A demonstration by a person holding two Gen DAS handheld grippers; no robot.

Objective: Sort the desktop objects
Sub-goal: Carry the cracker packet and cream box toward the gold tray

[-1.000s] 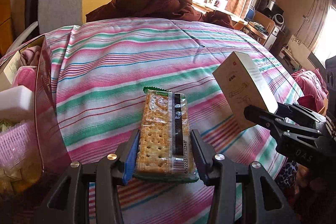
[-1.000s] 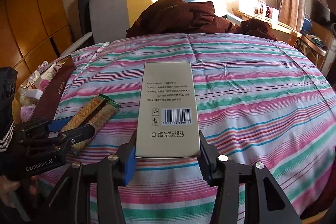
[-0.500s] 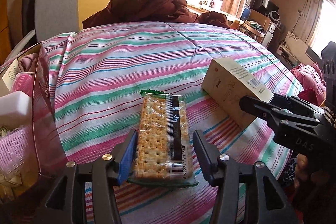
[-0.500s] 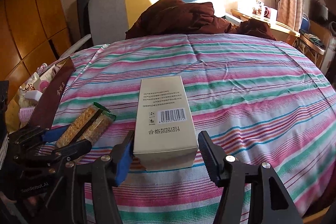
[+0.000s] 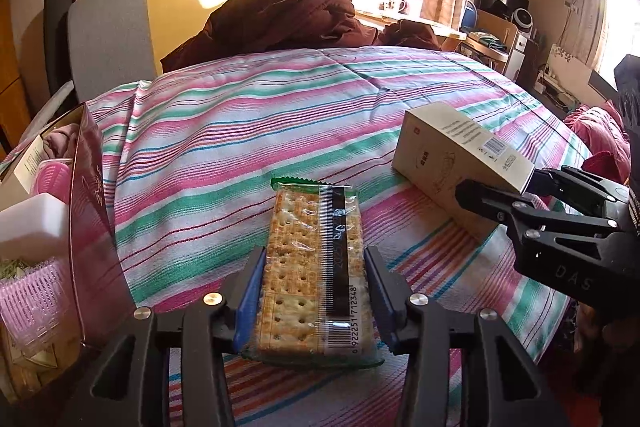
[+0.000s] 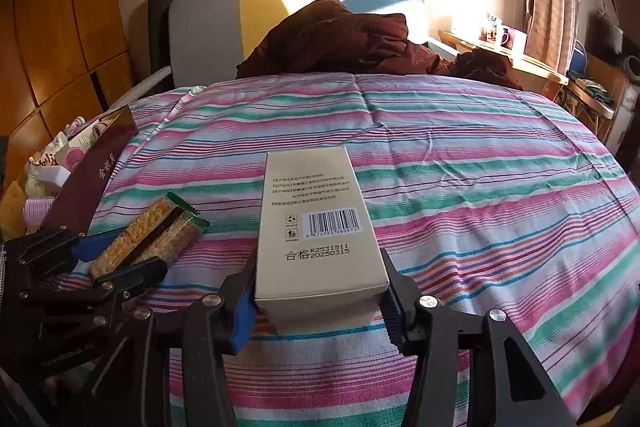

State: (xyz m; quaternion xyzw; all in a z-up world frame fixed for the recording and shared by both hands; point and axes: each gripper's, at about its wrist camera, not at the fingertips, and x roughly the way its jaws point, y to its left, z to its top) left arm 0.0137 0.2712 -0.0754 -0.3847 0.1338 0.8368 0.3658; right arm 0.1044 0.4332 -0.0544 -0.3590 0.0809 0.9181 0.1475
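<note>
A clear pack of crackers (image 5: 316, 267) lies on the striped bedspread between the fingers of my left gripper (image 5: 314, 301), whose blue pads touch its sides. It also shows in the right wrist view (image 6: 148, 239). A beige carton (image 6: 318, 227) with a barcode lies flat on the bedspread between the fingers of my right gripper (image 6: 320, 301), which press its near end. The carton (image 5: 460, 163) and the right gripper (image 5: 516, 195) show at the right of the left wrist view. The left gripper (image 6: 104, 259) shows at the left of the right wrist view.
A dark red open box (image 5: 90, 211) at the left edge holds pink brushes, a white block and packets; it also shows in the right wrist view (image 6: 92, 171). A dark brown garment (image 6: 360, 43) lies at the far side. The bed's edge drops off at the right.
The right gripper lowered the carton from tilted in the air to flat on the bedspread, opened briefly, and now closes on its end. The left gripper closed in on the cracker pack.
</note>
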